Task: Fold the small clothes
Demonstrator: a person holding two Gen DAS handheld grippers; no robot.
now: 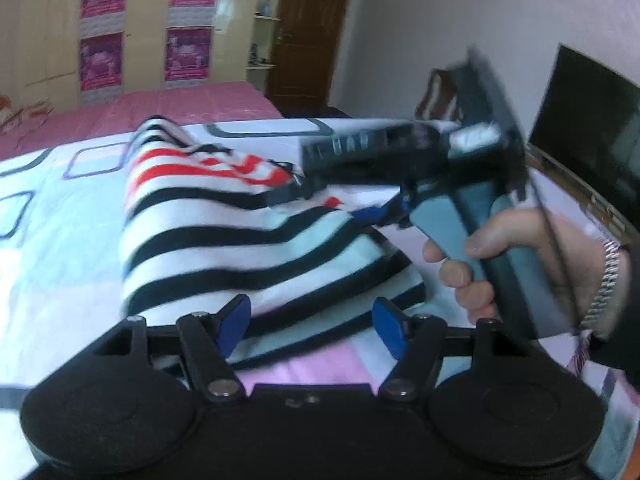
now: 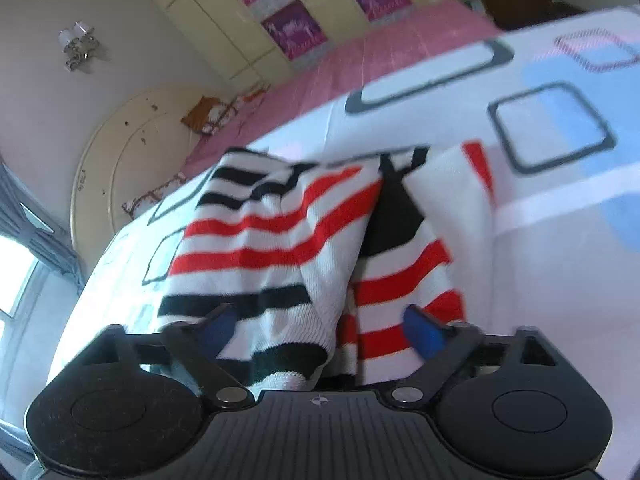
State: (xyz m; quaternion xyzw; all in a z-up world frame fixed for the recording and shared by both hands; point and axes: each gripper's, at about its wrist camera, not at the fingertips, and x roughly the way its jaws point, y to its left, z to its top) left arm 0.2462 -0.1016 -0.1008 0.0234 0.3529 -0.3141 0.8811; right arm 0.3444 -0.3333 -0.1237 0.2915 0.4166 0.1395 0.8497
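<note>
**Both grippers released, striped sweater on the bed**

Left gripper (image 1: 314,322): blue pads spread apart, nothing pinched. The striped sweater (image 1: 224,232) lies just ahead of the fingers; its near hem runs across the gap between them, not clamped.

Right gripper (image 2: 320,330): pads also spread, nothing pinched. The sweater's black-and-white cuff sits in the gap, closer to the left finger (image 2: 218,330); the red-striped part lies toward the right finger. Contact can't be told through the blur.

In the left view the right gripper reaches in from the right, held by a hand (image 1: 516,264) with a metal watch band (image 1: 604,280), its fingertips at the sweater's far side.

Sweater lies bunched, partly folded over itself, mid-bed, on a white sheet (image 1: 48,240) with blue and grey squares. Pink cover (image 1: 180,108) at the far edge. Beyond: cream wardrobe (image 1: 52,32) with purple posters, brown door (image 1: 312,28), dark screen (image 1: 588,120) at right, round headboard (image 2: 120,160).
</note>
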